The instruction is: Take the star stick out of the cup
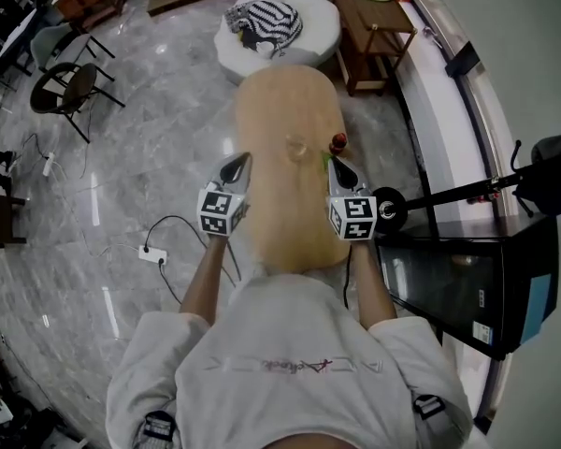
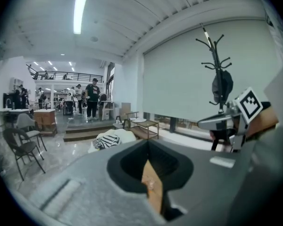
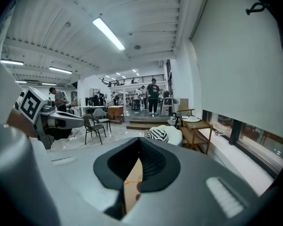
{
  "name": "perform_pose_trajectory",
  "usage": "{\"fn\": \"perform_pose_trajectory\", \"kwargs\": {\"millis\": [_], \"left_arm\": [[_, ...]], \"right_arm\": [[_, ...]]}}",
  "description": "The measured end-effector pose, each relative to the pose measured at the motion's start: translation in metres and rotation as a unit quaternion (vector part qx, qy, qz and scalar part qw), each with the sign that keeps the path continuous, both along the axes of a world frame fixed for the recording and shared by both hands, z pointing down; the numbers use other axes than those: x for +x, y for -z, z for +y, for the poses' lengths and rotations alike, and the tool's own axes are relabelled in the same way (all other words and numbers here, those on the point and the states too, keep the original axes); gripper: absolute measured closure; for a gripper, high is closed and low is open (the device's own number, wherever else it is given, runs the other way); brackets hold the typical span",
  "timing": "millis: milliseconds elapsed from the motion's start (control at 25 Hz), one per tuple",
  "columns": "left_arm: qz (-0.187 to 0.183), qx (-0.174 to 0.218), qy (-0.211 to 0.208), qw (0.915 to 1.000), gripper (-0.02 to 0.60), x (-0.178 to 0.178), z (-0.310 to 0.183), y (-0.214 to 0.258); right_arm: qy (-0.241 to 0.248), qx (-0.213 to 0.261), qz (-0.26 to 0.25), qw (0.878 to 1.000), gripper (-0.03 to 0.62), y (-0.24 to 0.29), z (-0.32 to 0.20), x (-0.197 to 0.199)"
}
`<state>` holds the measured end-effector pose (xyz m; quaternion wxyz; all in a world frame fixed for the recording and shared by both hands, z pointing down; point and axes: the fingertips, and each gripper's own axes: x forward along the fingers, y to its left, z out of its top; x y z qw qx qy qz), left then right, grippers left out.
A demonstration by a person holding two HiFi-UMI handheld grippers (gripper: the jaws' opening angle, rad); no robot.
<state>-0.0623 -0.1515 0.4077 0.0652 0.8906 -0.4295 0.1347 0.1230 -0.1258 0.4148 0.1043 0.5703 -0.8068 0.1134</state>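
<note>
- The left gripper [image 1: 241,160] is holding its fingers [image 2: 148,145] shut together, with nothing between them.
- The right gripper [image 1: 336,164] is doing the same, shut and empty.
- Both are hovering over the wooden table [image 1: 280,101].
- The red-topped star stick [image 1: 338,141] is showing just beyond the right gripper's tip. It is too small to tell whether it is sitting in anything.
- The clear cup [image 1: 297,145] is standing to its left.
- Each marker cube [image 1: 221,211] is showing black-and-white squares.
- The script on the shirt [image 1: 290,368] is too faint to read.
</note>
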Motion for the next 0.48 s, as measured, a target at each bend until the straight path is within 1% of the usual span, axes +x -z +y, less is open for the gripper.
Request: {"fn": "perform_pose_trajectory", "kwargs": {"millis": [480], "left_arm": [[-0.009,-0.01,0.044,0.9989,0.578,0.033,-0.041,-0.009]], "right_arm": [[0.039,0.003,-0.013,0.999,0.591,-0.004,-0.062,0.04]]}}
